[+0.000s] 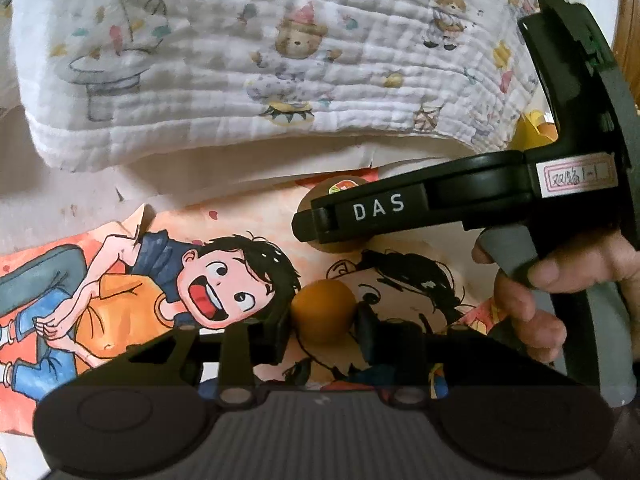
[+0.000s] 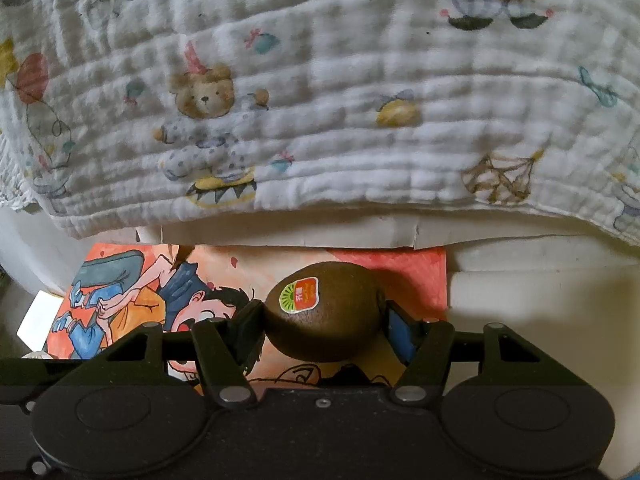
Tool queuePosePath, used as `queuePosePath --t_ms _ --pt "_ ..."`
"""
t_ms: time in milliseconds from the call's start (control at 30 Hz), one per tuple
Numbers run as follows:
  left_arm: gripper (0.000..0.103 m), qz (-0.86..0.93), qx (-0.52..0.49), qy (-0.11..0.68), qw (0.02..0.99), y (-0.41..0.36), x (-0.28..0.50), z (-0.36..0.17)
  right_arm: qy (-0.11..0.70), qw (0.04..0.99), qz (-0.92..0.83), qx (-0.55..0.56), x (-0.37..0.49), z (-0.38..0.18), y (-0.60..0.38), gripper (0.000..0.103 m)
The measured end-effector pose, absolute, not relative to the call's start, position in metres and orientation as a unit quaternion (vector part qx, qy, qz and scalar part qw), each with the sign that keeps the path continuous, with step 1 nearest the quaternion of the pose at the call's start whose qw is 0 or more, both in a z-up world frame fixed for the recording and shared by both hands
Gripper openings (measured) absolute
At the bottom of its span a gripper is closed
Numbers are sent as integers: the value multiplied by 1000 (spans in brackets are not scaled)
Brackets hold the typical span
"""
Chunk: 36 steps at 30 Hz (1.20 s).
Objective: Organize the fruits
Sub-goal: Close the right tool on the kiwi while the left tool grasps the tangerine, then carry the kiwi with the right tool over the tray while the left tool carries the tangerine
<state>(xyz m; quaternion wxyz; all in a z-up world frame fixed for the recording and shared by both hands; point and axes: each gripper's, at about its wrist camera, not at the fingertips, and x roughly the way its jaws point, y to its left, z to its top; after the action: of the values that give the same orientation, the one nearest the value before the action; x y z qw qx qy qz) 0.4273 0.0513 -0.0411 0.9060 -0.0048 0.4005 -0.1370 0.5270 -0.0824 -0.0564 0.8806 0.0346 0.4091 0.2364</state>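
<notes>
A small round orange fruit [image 1: 323, 308] sits between the two black fingers of my left gripper [image 1: 323, 322], just above a cartoon picture mat [image 1: 120, 280]. Both pads press on its sides, so the gripper is shut on it. My right gripper [image 2: 324, 316] is shut on a brown kiwi [image 2: 324, 312] with a green and red sticker; its pads touch both ends. In the left wrist view the right gripper [image 1: 310, 220], marked DAS, reaches in from the right, with the kiwi [image 1: 340, 186] mostly hidden behind it. A person's hand [image 1: 532, 300] holds its grey handle.
A white quilted cloth [image 1: 280, 60] printed with teddy bears hangs over the far side, and its hem [image 2: 320, 200] overhangs the mat's far edge. The cartoon mat [image 2: 120, 300] lies on a pale surface [image 2: 540, 292] that shows to its right.
</notes>
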Motion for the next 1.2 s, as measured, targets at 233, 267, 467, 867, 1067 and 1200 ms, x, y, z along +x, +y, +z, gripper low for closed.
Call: queuePosePath --t_ms 233,267,467,867,1067,1200 --pt "37 -138 -7 401 906 59 416 -34 408 881 235 40 523 -55 -87 65" --pt "37 -137 -8 400 906 59 415 -32 408 881 235 40 522 -55 -88 65" --pt "37 -140 -4 391 910 62 402 -17 418 874 242 48 513 -54 -95 64" --pt "37 -135 1 373 918 57 374 16 407 876 249 76 473 -23 -129 64" --pt "37 -140 4 359 923 47 349 37 386 885 248 81 434 3 -159 64" --pt "37 -150 7 351 924 38 328 49 372 892 242 82 402 20 -186 64"
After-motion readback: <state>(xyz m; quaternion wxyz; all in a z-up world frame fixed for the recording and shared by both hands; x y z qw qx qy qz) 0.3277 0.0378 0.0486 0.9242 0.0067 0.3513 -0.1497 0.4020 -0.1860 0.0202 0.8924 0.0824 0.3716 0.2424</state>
